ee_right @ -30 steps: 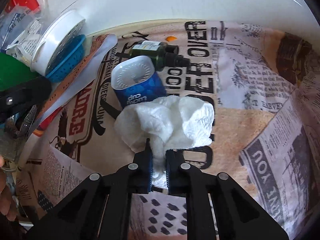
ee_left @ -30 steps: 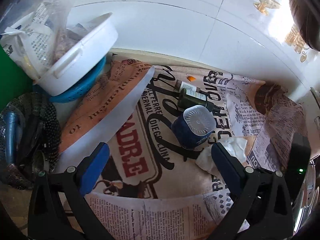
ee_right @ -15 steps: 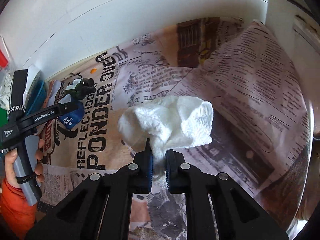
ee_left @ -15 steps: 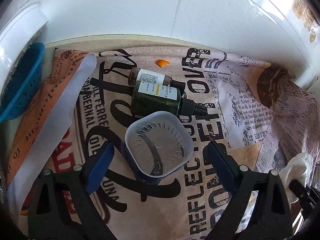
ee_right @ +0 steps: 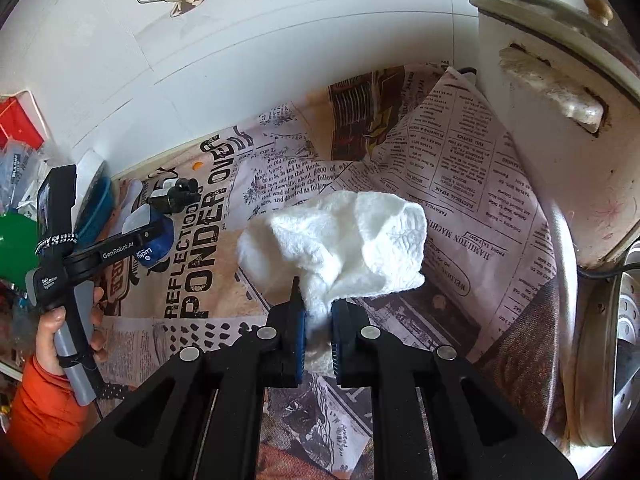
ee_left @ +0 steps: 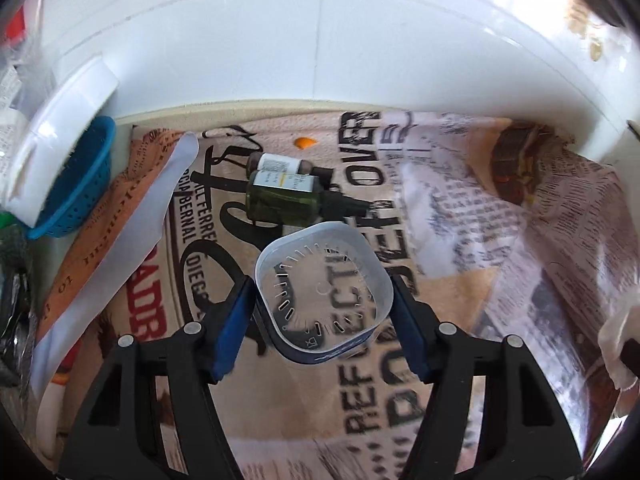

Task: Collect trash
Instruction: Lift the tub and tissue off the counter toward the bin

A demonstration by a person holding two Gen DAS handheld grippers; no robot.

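My left gripper (ee_left: 323, 303) is shut on a blue plastic tub (ee_left: 322, 297) that lies on its side, clear base toward me; both pads touch its sides. Two dropper bottles lie just beyond it: a dark green one (ee_left: 288, 199) and a brown one (ee_left: 276, 163). A small orange scrap (ee_left: 303, 143) lies near the wall. My right gripper (ee_right: 319, 326) is shut on a crumpled white paper towel (ee_right: 340, 240) and holds it above the newspaper-print cloth (ee_right: 460, 184). The right wrist view shows the left gripper (ee_right: 158, 236) on the tub (ee_right: 154, 246).
A blue basket (ee_left: 76, 184) with a white dish (ee_left: 56, 128) leaning over it stands at the left by the tiled wall. A worn white appliance (ee_right: 560, 100) stands at the right, with a round metal item (ee_right: 624, 332) beside it. Clutter fills the far left.
My left gripper has moved in and closed on the blue tub. My right gripper has carried the paper towel up and to the right, away from the tub.
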